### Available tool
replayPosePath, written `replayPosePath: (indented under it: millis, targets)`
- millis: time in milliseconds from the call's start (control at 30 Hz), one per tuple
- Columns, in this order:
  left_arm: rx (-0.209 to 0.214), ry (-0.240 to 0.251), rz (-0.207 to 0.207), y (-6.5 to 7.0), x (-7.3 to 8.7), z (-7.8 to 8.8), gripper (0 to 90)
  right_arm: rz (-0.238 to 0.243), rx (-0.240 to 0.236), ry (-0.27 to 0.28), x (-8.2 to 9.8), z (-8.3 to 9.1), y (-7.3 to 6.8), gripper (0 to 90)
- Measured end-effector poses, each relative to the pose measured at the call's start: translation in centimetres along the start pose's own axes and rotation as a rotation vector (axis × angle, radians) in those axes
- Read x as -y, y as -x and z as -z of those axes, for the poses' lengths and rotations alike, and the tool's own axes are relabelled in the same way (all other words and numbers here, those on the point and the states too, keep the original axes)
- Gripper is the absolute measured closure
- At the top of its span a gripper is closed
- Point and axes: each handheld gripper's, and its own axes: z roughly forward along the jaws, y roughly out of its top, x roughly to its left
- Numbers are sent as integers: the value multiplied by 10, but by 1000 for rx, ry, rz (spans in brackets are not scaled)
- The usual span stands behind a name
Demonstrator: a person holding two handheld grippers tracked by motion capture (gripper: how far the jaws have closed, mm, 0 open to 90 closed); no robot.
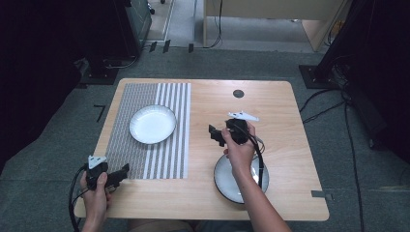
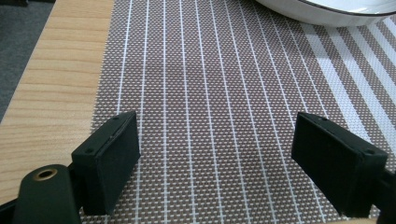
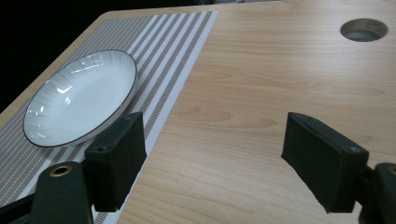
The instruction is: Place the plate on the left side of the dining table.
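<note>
on the striped placemat (image 1: 167, 145), left half of the wooden table (image 1: 280, 145): white plate (image 1: 153, 124), round, shallow, ribbed inside, thin dark rim, glossy, empty. near table edge, under the right forearm: second plate (image 1: 227, 181), grey-white, dark-rimmed. right gripper (image 1: 216, 135), held above bare wood mid-table: jaws apart, holding nothing. left gripper (image 1: 124, 171), over the placemat's near corner: jaws apart, holding nothing.

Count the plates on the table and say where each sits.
2. A white plate sits on the striped placemat; a grey plate lies on bare wood near the front edge, partly hidden under the right forearm.
</note>
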Motion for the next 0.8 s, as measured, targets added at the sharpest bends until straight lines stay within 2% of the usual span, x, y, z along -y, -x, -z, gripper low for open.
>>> replayPosePath:
  millis: [467, 800]
  targets:
    - [-27, -1, -36, 4, 2, -2, 139, -42, 52, 41, 14, 39, 41, 215]
    - [-38, -1, -45, 6, 2, -2, 137, -72, 95, 56, 28, 62, 70, 216]
